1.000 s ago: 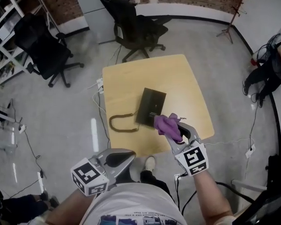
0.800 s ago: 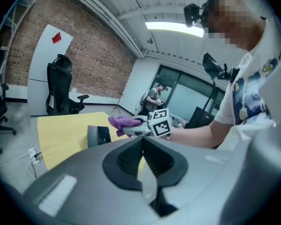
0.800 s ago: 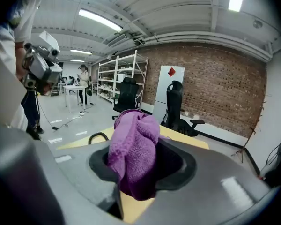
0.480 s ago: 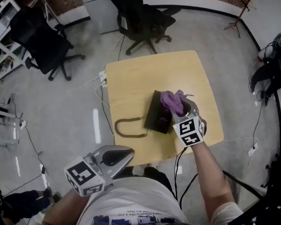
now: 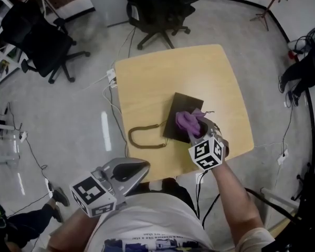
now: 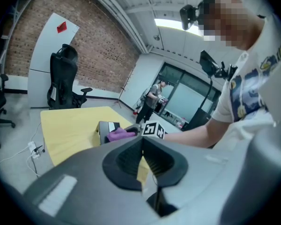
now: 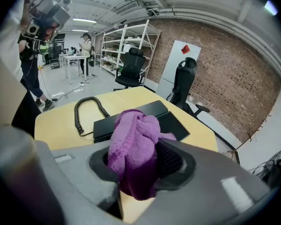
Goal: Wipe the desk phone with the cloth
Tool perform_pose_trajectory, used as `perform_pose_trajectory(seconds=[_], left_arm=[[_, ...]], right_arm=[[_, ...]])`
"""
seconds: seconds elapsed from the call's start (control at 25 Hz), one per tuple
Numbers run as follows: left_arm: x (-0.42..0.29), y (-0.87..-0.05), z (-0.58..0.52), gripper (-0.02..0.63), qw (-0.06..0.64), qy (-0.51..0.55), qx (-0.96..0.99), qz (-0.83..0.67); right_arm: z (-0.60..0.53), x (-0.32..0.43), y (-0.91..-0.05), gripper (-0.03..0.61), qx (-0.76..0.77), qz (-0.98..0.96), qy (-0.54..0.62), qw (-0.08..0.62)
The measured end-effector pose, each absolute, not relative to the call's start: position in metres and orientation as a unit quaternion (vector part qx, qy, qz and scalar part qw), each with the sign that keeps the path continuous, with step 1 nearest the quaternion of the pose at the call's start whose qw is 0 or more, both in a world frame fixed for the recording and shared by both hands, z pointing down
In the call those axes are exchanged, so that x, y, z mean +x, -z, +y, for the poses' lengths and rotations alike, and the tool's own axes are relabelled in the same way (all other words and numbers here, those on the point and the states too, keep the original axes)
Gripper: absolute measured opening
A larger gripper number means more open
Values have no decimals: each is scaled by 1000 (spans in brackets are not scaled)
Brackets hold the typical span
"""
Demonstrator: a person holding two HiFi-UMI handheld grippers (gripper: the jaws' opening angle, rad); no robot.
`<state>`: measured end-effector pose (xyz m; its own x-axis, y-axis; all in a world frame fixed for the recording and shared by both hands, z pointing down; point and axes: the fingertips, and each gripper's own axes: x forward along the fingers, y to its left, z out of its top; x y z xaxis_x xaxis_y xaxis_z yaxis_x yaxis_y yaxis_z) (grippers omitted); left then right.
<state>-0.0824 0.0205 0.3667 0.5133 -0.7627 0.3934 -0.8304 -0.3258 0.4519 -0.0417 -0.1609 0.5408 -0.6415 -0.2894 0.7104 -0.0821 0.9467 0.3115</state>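
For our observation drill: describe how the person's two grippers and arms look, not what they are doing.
The left gripper and right gripper have grey moulded bodies with black ribbed pads. Each carries a white cube with black square markers. The person wears a white short-sleeved printed shirt; forearms bare.

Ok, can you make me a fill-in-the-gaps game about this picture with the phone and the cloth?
1. The right gripper is shut on a ___ cloth.
2. The desk phone is the colour ___.
3. The left gripper is shut and holds ___.
4. The coiled cord lies on the ___, beside the desk phone.
Missing words: purple; black; nothing; table.
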Motion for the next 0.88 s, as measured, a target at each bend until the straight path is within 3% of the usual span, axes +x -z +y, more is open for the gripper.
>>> perform_pose_trajectory(seconds=[0.44, 0.88], left_arm=[[-74, -367, 10, 3, 305, -60, 822, -478], [-62, -367, 11, 3, 302, -63, 819, -484]], right_arm=[[-81, -12, -574, 153, 48, -893, 90, 438], [-217, -23, -507, 153, 165, -900, 123, 383]])
